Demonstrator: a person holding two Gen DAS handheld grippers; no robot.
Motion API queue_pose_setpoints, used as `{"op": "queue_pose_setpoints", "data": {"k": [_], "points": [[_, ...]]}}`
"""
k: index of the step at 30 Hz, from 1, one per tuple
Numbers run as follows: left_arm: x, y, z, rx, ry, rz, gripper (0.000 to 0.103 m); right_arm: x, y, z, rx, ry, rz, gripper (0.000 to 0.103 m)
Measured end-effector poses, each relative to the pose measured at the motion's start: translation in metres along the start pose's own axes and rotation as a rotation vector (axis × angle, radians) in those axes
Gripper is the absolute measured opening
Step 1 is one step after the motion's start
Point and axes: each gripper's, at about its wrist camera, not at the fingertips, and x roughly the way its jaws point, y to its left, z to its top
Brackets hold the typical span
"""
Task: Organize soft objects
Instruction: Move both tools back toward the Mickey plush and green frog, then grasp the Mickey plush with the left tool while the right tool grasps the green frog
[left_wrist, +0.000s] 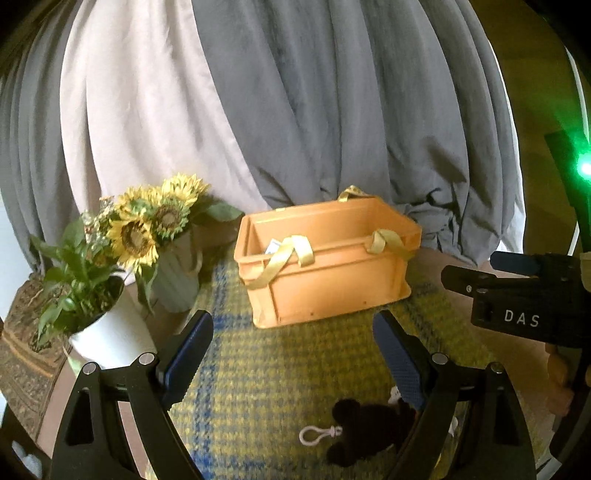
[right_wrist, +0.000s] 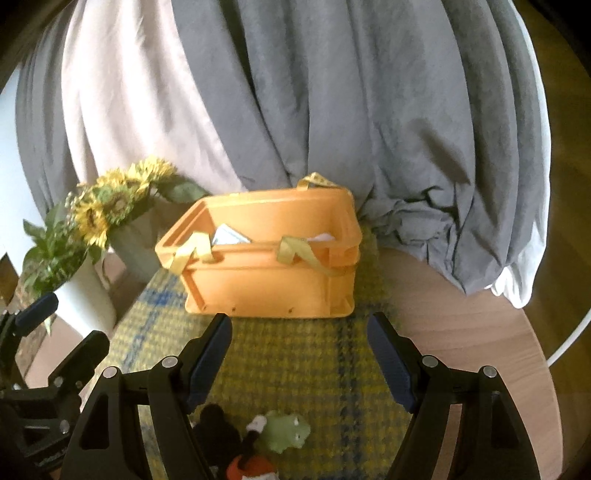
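several small plush toys lie on the yellow-and-blue checked cloth (right_wrist: 295, 362), near the front edge of the table: a black plush (left_wrist: 364, 430) with a pale clip loop (left_wrist: 314, 435), and in the right wrist view a light green plush (right_wrist: 286, 432) touching a red-and-white one (right_wrist: 251, 465) at its 7 o'clock. they look light and squashy, so i judge a pinch across the fat middle of the body will hold better than the thin loop, which could slip out.

from the toys, the orange crate (left_wrist: 325, 280) stands at 12 o'clock, farther back on the cloth, with yellow ribbon handles (left_wrist: 291, 254) draped over its rim and something pale inside. it looks like the place for them.

the left gripper (left_wrist: 291, 369) hangs above the black plush with fingers spread and nothing between them. the right gripper (right_wrist: 299, 362) is likewise spread wide and empty over the green one.

sunflowers (left_wrist: 147, 221) and a potted plant (left_wrist: 81, 280) stand at the crate's 9 o'clock; grey and white curtains (left_wrist: 295, 92) hang behind.
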Motion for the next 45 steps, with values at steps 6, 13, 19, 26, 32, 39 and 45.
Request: {"op": "queue_pose_setpoints", "data": {"k": [6,13,19,26,32,39,45], "points": [[-0.002,-0.006,-0.017,-0.035,0.058,-0.009,0.089,0.007,-0.003,-0.019,-0.018,0.056,0.028,0.076],[-0.007,-0.026,-0.036,-0.099,0.108,0.017,0.089,0.016,-0.012,-0.032,-0.065,0.103,0.085,0.076],[-0.01,-0.047,-0.047,-0.135,0.126,0.045,0.088,0.025,-0.022,-0.039,-0.12,0.133,0.158,0.076],[-0.008,-0.07,-0.058,-0.197,0.147,0.067,0.088,0.032,-0.034,-0.049,-0.207,0.15,0.225,0.076],[-0.003,-0.087,-0.064,-0.256,0.173,0.111,0.088,0.046,-0.045,-0.055,-0.252,0.179,0.298,0.076],[0.004,-0.098,-0.072,-0.376,0.209,0.181,0.088,0.057,-0.054,-0.063,-0.35,0.196,0.358,0.076],[0.015,-0.105,-0.076,-0.47,0.242,0.22,0.088,0.064,-0.053,-0.071,-0.453,0.191,0.432,0.076]]}}
